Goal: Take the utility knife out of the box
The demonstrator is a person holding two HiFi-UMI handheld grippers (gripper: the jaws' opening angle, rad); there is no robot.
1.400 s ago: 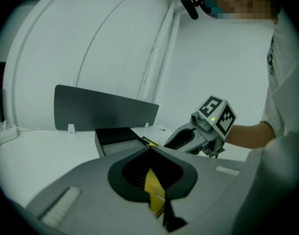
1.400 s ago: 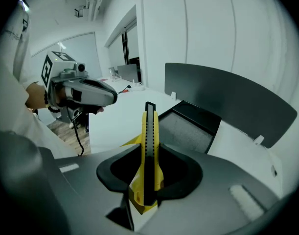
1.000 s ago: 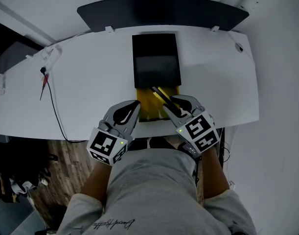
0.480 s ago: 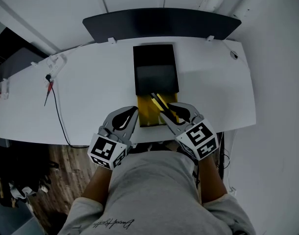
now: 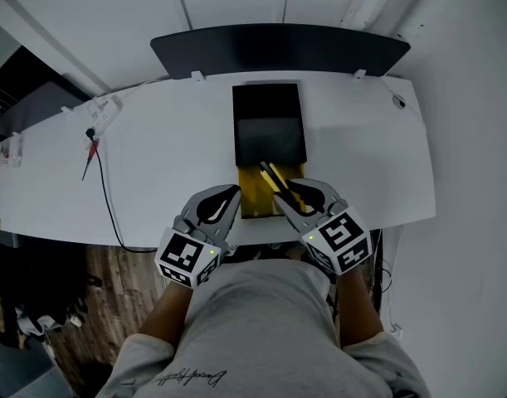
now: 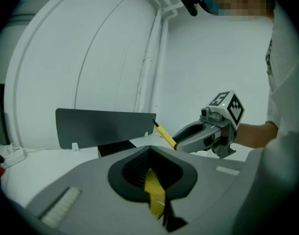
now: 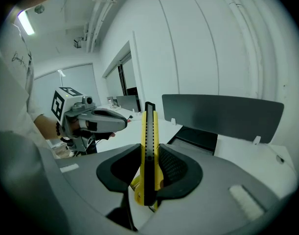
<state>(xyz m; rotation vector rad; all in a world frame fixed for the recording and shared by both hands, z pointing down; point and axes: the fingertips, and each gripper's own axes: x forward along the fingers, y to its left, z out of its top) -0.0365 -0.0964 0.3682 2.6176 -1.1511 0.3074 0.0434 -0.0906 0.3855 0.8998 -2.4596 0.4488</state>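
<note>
The utility knife (image 5: 275, 177), yellow with a black slider, stands tip forward in my right gripper (image 5: 290, 196), whose jaws are shut on its handle (image 7: 149, 146). It hangs over the yellow opened part (image 5: 255, 191) of the box, just in front of the black box (image 5: 270, 127) lying in the middle of the white table. My left gripper (image 5: 229, 202) is at the left edge of that yellow part, shut on a yellow flap (image 6: 155, 195). In the left gripper view the right gripper (image 6: 198, 133) holds the knife (image 6: 165, 133) up. The right gripper view shows the left gripper (image 7: 90, 119) alongside.
A dark curved panel (image 5: 278, 46) stands along the table's far edge. A black cable (image 5: 104, 193) with a red-tipped plug runs over the left of the table (image 5: 170, 148), near a white power strip (image 5: 105, 109). The near table edge is just under both grippers.
Both grippers have come up a little, the right with the knife, the left with the flap. Both grips look unchanged.
</note>
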